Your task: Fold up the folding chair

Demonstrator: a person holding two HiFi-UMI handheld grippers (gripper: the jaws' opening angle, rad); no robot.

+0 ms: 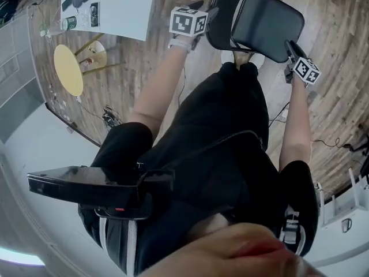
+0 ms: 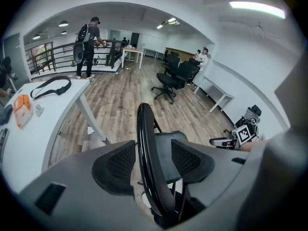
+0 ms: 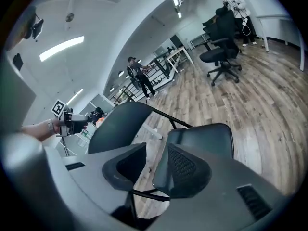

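There is one folding chair (image 1: 266,22), and there are two grippers: the left gripper (image 1: 212,13) and the right gripper (image 1: 290,46). One white bench (image 1: 130,16) and one small round yellow table (image 1: 68,69) are in view. Two people are in the background: a standing person (image 2: 87,40) and a seated person (image 2: 204,56).

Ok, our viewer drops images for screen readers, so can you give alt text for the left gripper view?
The open jaws of the left gripper straddle the black backrest rim of the folding chair, its seat just beyond. The right gripper shows at right, a white table at left.
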